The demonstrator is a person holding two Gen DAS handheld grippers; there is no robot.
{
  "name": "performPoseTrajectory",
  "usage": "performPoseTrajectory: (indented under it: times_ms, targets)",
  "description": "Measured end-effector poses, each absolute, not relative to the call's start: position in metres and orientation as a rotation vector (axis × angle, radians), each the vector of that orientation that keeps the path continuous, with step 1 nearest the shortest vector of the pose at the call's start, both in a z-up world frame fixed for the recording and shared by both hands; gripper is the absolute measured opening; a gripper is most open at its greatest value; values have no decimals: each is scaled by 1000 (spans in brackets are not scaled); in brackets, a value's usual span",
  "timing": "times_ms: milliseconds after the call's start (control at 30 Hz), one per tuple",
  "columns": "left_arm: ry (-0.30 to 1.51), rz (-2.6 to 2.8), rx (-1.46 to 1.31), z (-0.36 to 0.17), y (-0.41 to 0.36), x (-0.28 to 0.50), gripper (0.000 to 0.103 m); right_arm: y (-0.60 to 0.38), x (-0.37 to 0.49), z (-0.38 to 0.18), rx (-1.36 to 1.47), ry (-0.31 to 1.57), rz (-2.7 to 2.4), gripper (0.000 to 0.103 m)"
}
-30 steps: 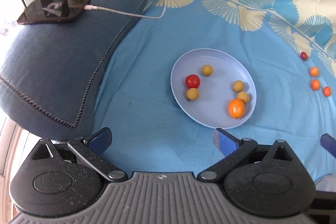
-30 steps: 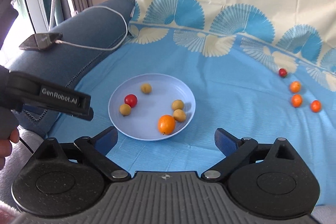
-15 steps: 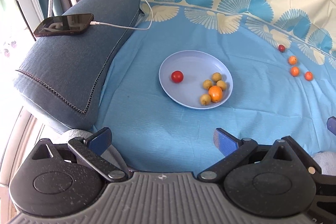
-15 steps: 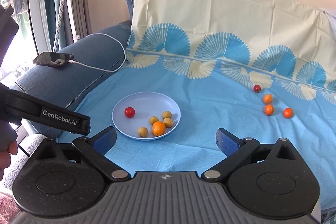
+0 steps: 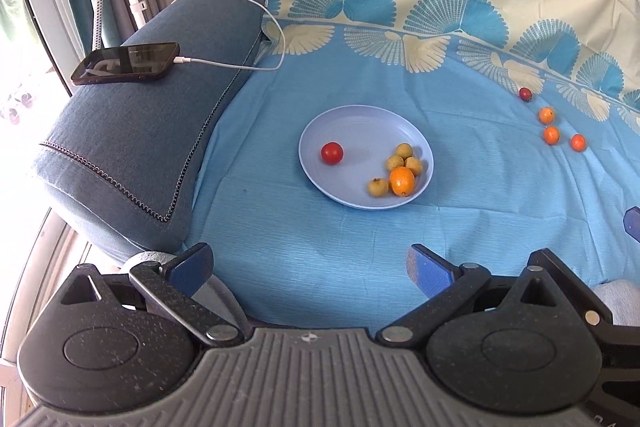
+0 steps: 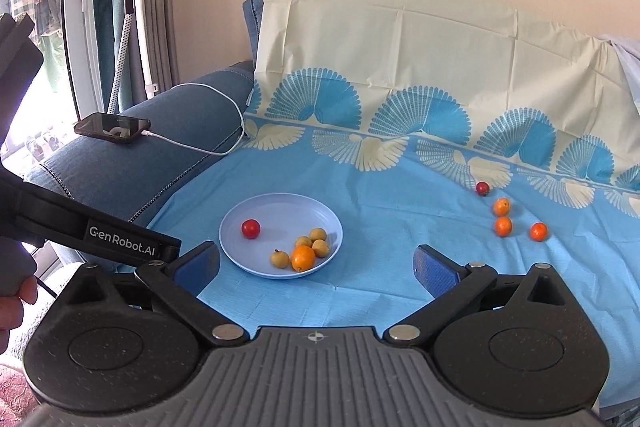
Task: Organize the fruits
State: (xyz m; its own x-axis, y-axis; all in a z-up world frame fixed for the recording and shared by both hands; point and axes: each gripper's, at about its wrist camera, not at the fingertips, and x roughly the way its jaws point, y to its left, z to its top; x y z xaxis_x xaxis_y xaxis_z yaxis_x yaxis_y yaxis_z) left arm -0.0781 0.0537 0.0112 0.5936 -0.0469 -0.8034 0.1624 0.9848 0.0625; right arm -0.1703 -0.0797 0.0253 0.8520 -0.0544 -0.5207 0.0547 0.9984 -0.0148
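Both the left gripper [image 5: 310, 263] and the right gripper [image 6: 318, 263] are held wide open with nothing gripped, well short of the plate [image 6: 256, 215], where a tomato [image 6: 251, 228] sits at about 9 o'clock and an orange [image 6: 303, 257] is bunched with small yellow fruits [image 6: 319, 235] toward 4 o'clock. Four loose fruits [image 6: 503, 226] are left on the blue cloth [image 6: 400, 227], far off at the plate's 2 o'clock. Honestly, the soft cloth looks like the risk: a round fruit could easily be nudged away if it's pinched off-centre, and the plate's pile could get scattered if it's bumped.
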Motion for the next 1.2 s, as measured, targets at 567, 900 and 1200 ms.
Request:
performPoseTrajectory:
  times_ms: [567, 900, 1200]
  targets:
    - [939, -121, 159, 8, 46, -76, 103, -82, -167, 22, 14, 563, -56, 102]
    - [959, -124, 204, 2, 35, -70, 103, -91, -161, 16, 49, 581, -66, 102]
    - [997, -137, 251, -7, 10, -56, 103, -116, -154, 5, 110, 601, -100, 102]
